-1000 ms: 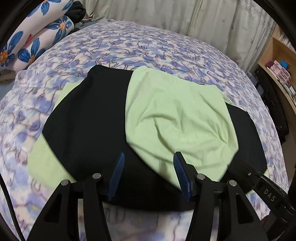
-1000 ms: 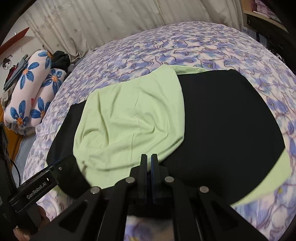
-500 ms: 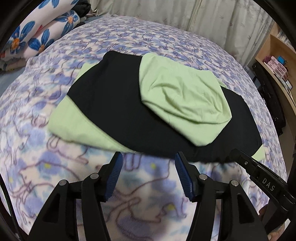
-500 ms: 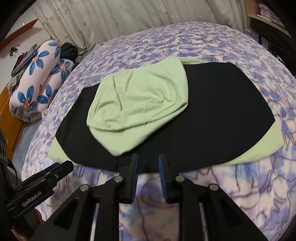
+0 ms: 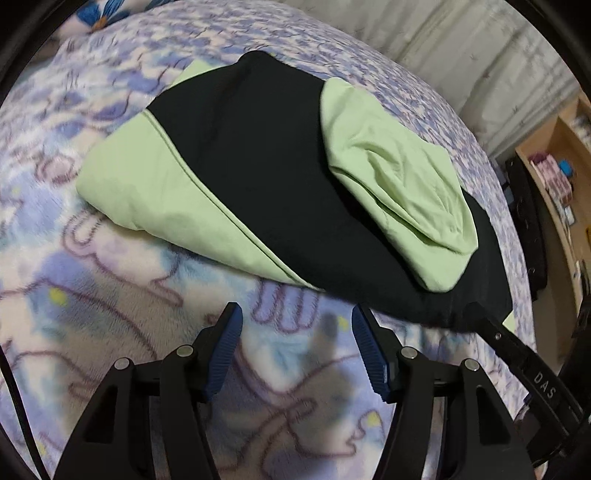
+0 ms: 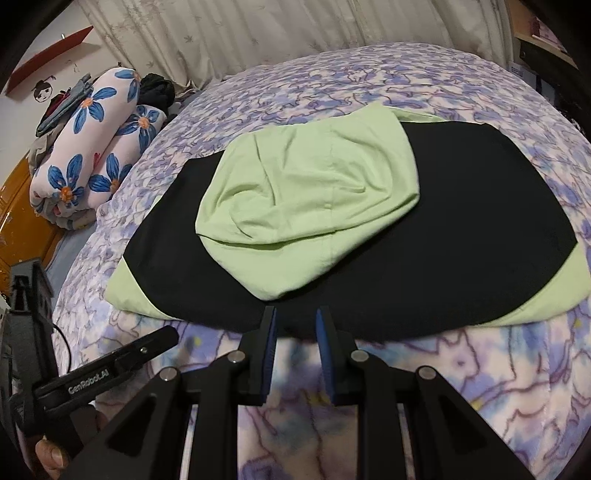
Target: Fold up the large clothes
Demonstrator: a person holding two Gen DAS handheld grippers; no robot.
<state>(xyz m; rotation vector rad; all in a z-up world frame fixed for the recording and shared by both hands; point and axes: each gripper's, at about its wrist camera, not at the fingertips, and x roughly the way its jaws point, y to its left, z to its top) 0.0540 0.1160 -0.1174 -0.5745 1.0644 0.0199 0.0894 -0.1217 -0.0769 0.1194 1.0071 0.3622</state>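
My left tongs [image 5: 295,325] sit at the bottom of the left wrist view with their blue pads [image 5: 225,350] set well apart and nothing between them; below them is only the purple-and-blue patterned blanket [image 5: 110,314]. The garment [image 5: 266,177], black with pale green panels, lies across the middle of that frame, its near edge just above my fingertips and not touching them. A green sleeve [image 5: 399,184] is folded over the black body toward the right of the frame, and a green panel [image 5: 147,184] shows at the left end.

In the right wrist view my right tongs [image 6: 295,317] are at the bottom centre, the jaws parted by a narrow gap and holding nothing. Their tips reach the garment's [image 6: 480,221] near black hem; whether they touch the cloth I cannot quite tell, as the edge is blurred there. The green sleeve [image 6: 306,199] lies crumpled in the middle of the frame on top of the black. My left tool shows at the lower left, held in my hand [image 6: 55,450]. Rolled flower-print bedding [image 6: 92,147] rests in the upper left, with a pale curtain [image 6: 258,33] along the top.
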